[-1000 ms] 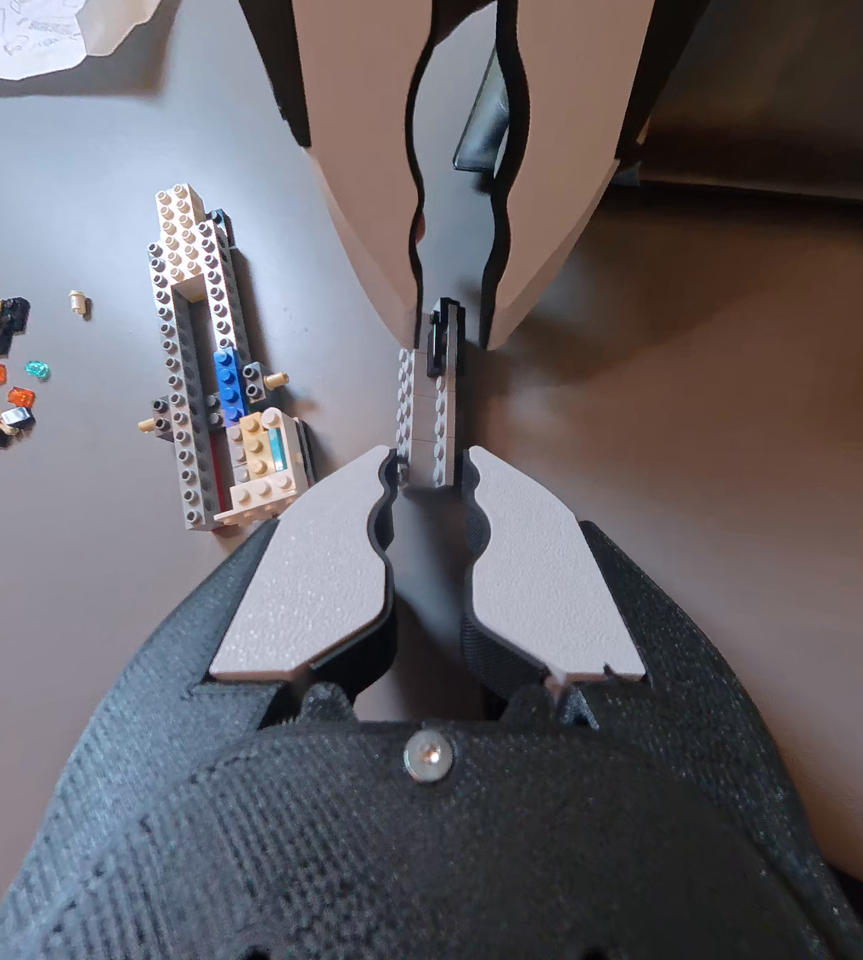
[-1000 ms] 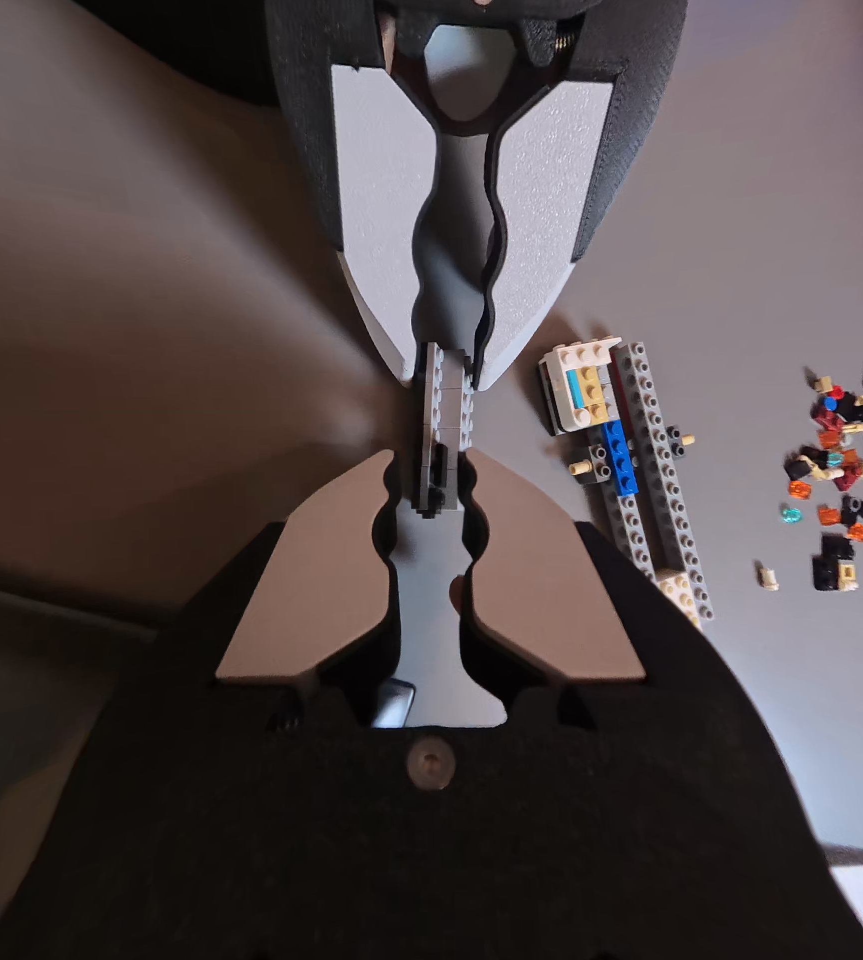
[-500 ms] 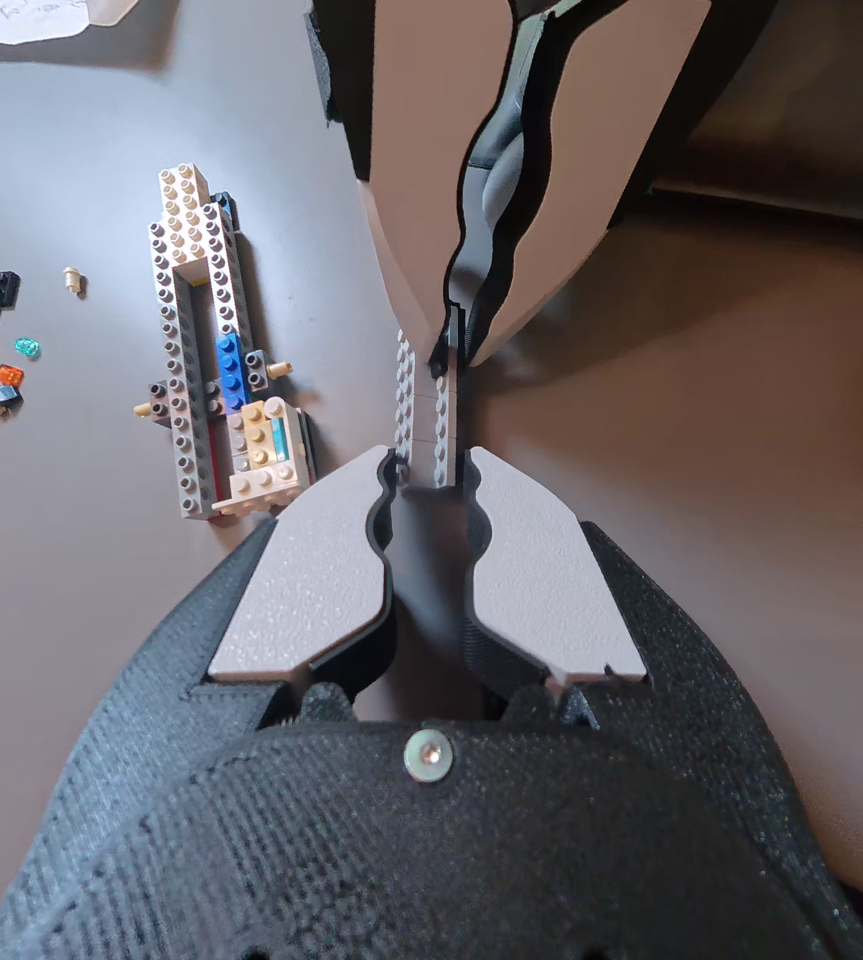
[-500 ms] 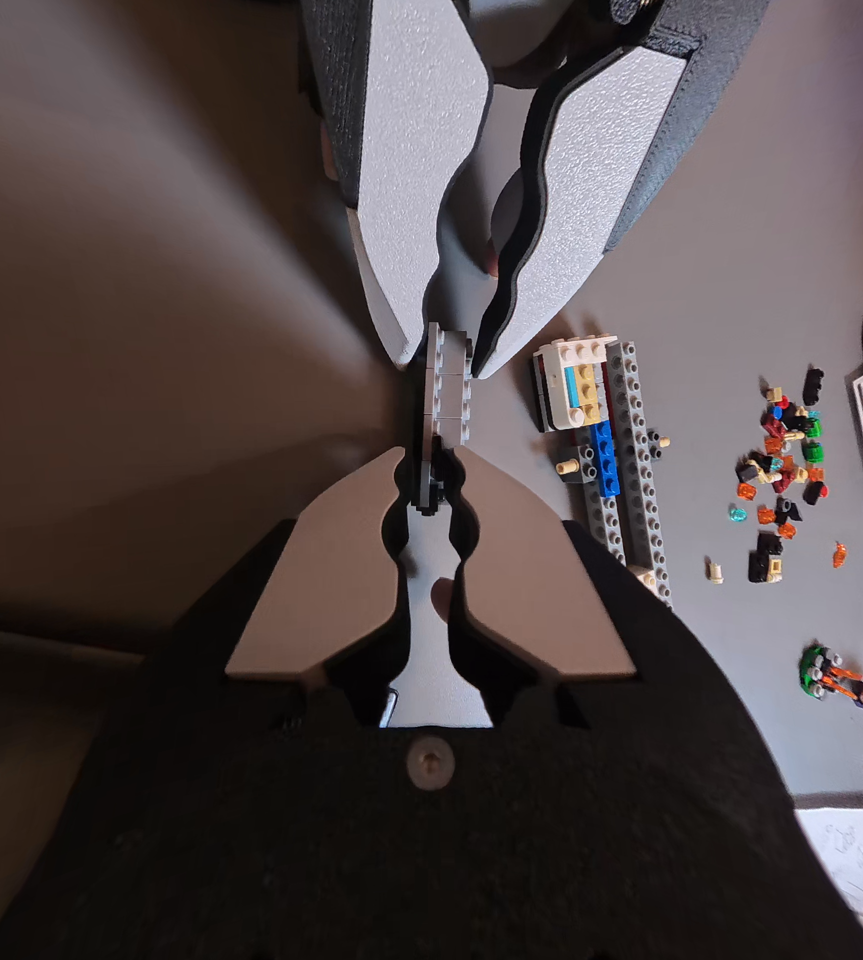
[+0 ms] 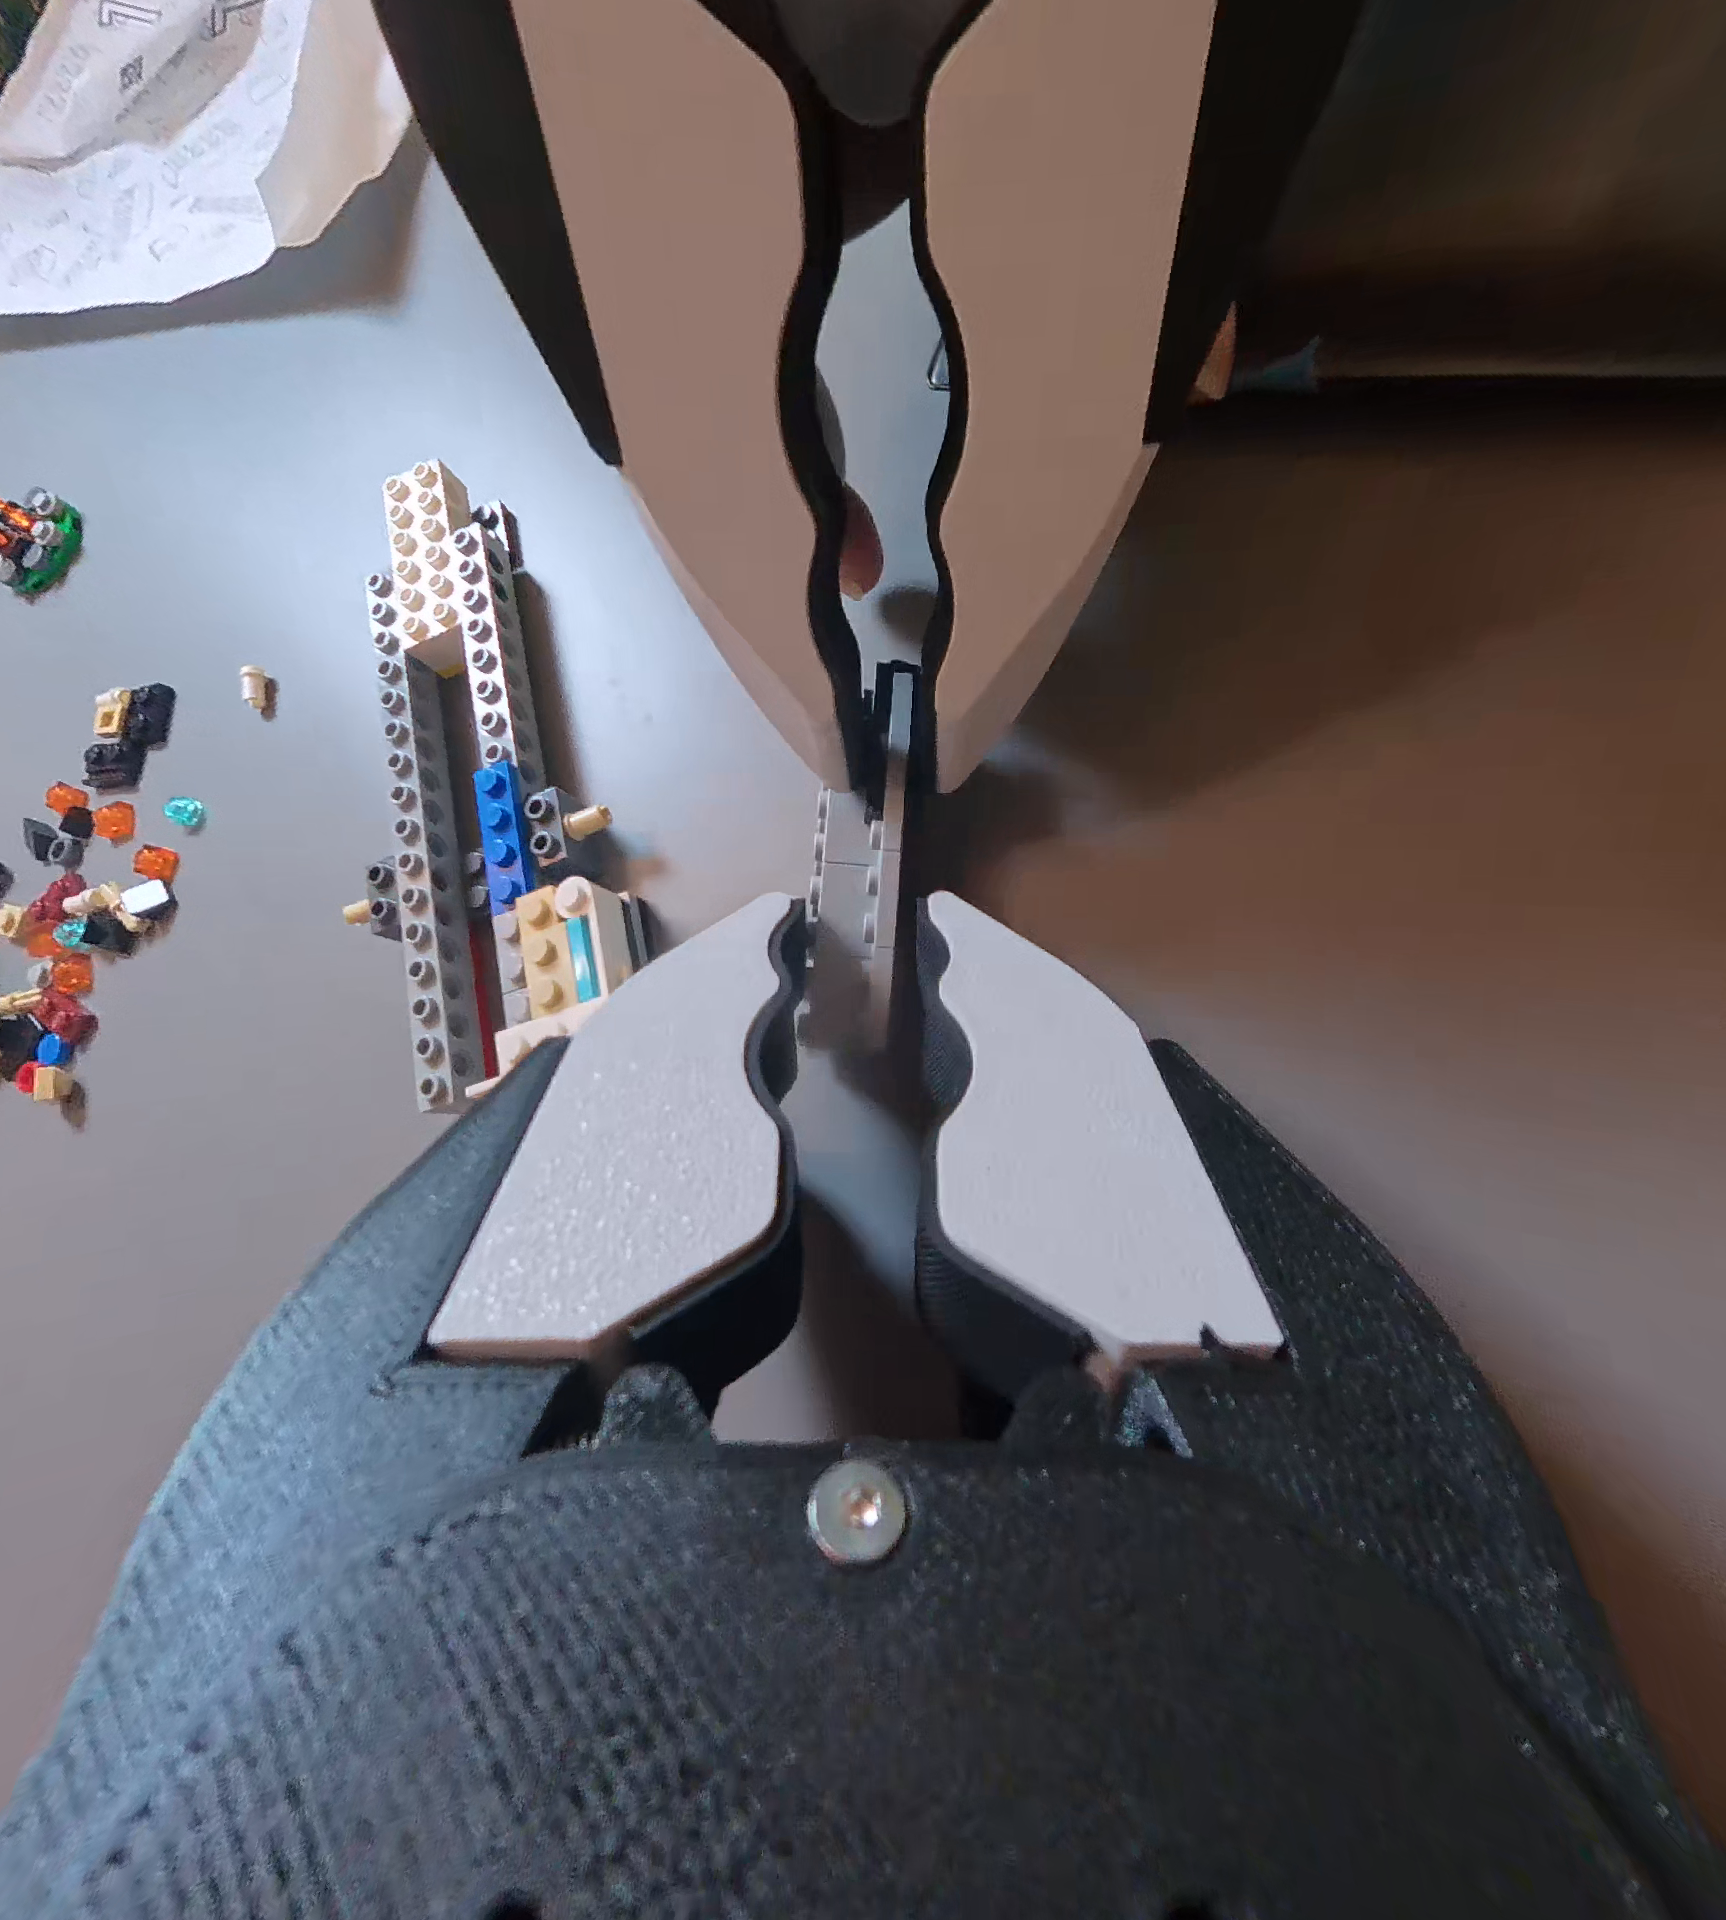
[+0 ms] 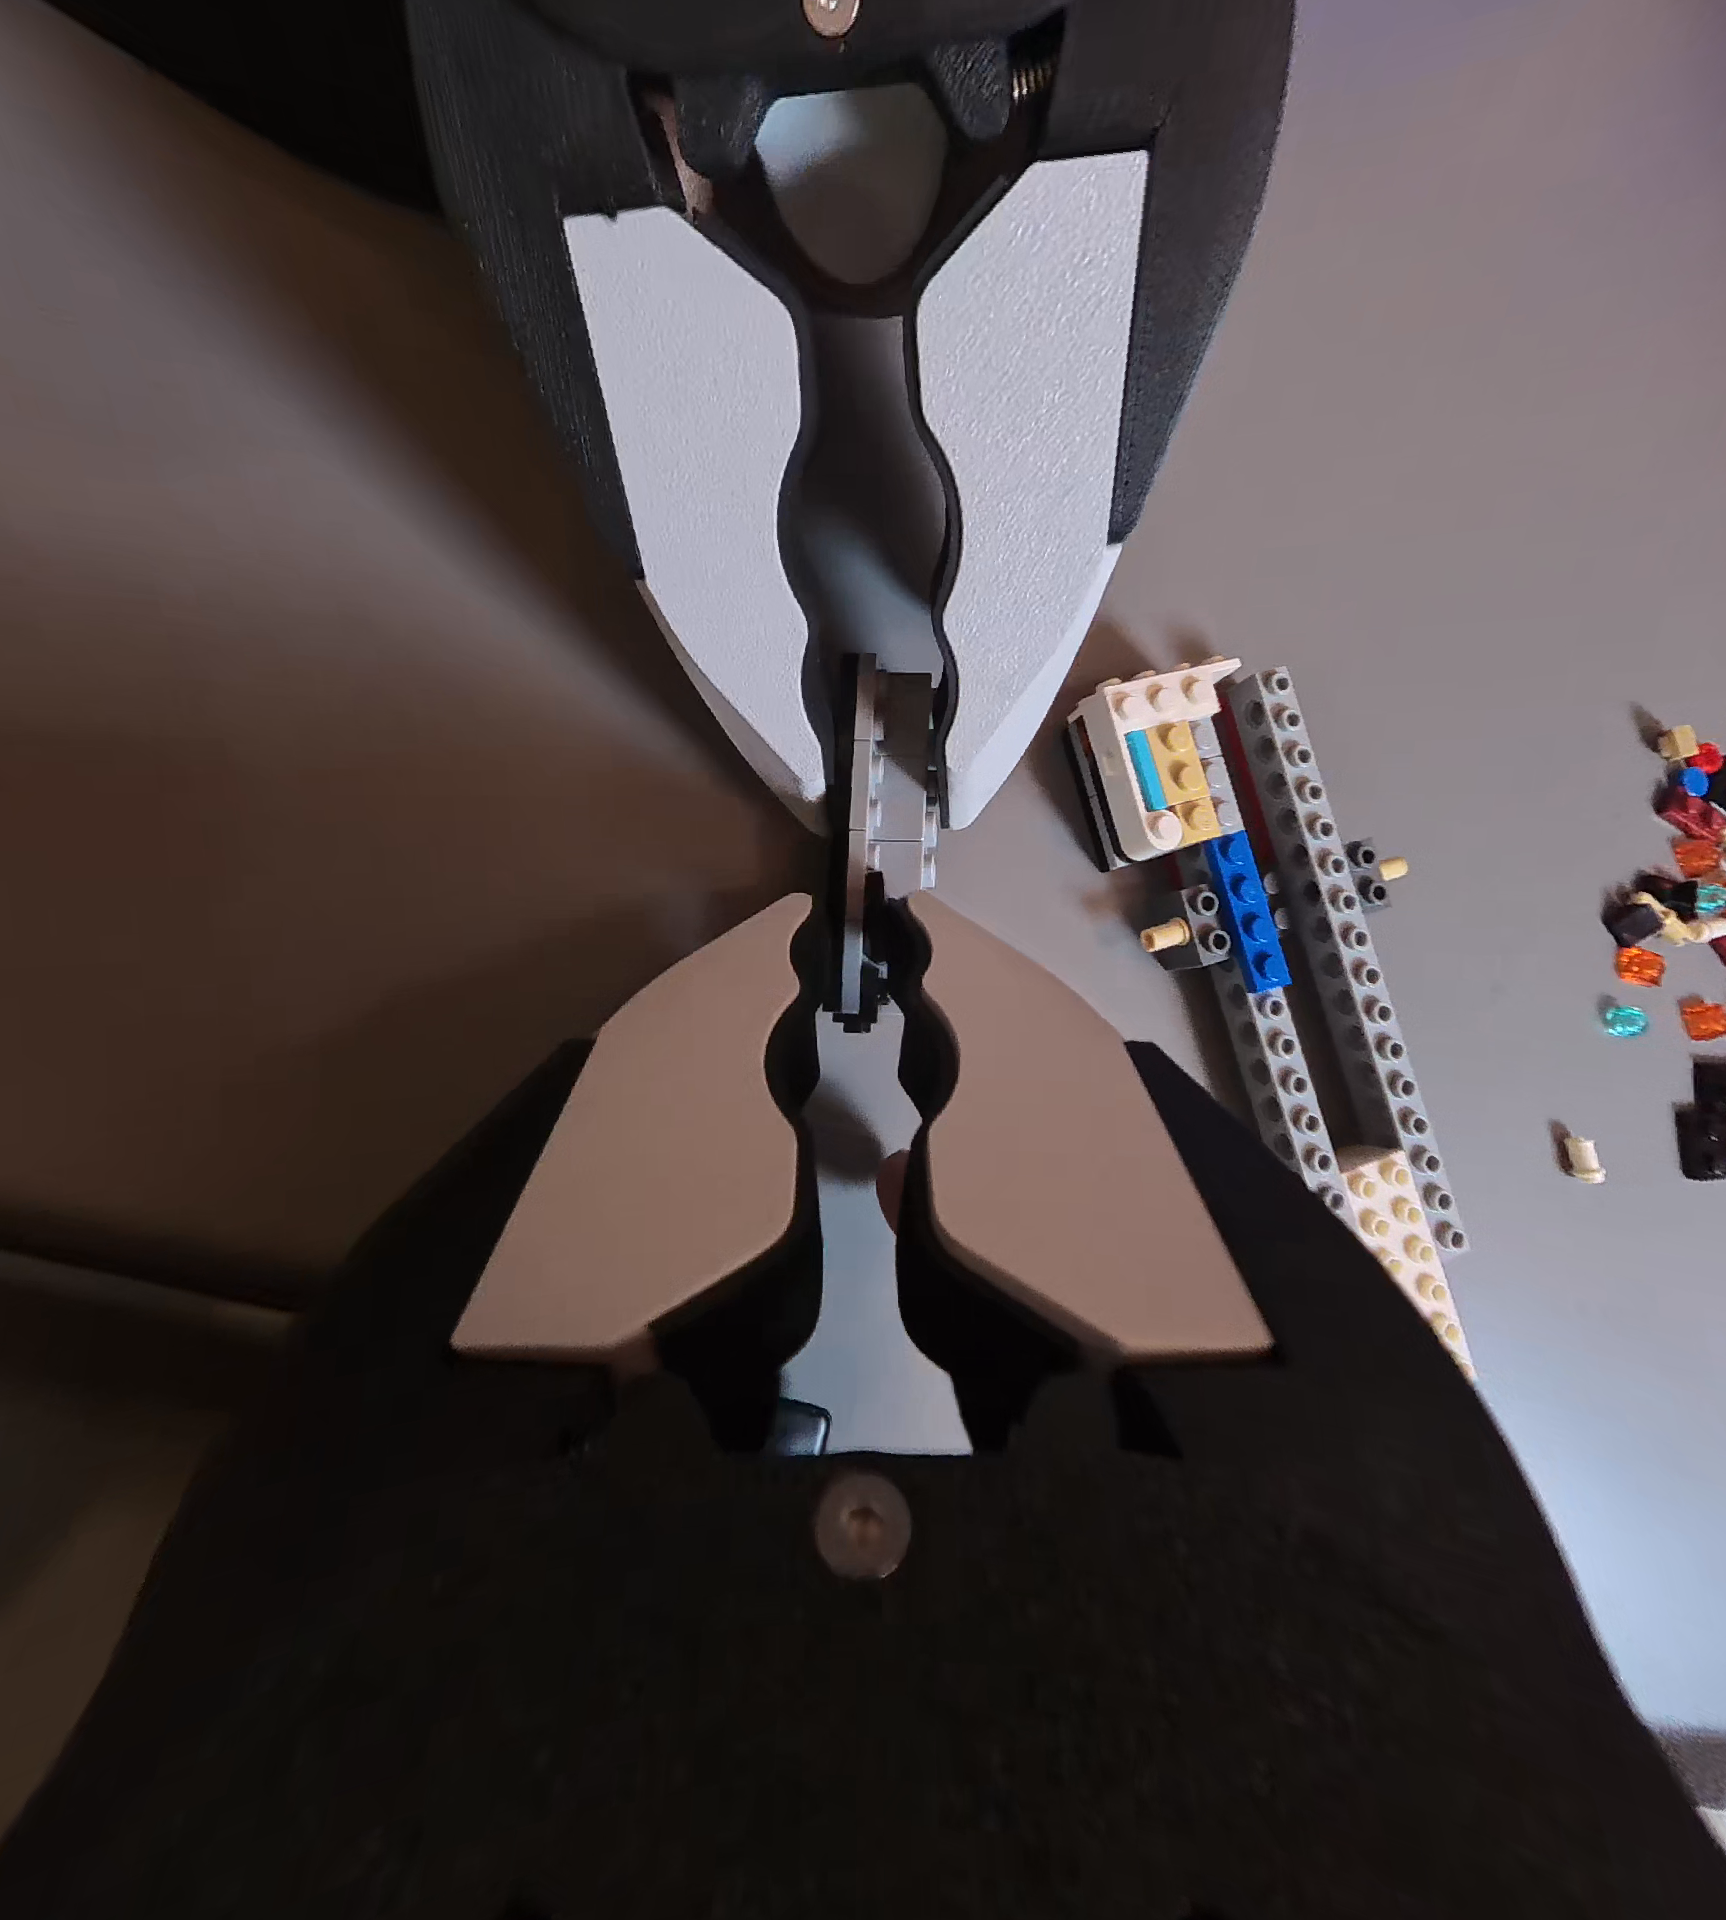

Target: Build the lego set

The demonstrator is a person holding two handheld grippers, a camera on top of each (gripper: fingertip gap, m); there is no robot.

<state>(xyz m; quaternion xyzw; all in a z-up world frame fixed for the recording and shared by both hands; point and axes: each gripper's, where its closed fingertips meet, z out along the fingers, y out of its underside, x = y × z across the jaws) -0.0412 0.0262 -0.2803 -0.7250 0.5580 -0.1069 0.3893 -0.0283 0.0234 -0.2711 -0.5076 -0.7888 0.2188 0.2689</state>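
Beside the long grey studded lego frame (image 5: pixel 443 831), the left gripper (image 5: pixel 859 935) pinches a light grey plate strip (image 5: pixel 854 873); the right gripper (image 6: pixel 864 935) pinches a small black piece (image 6: pixel 864 977) against it. Next, likely a firm, aligned squeeze.

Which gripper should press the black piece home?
Right. The right gripper grips the black piece at the grey plate's end; the left gripper is only bracing that plate.
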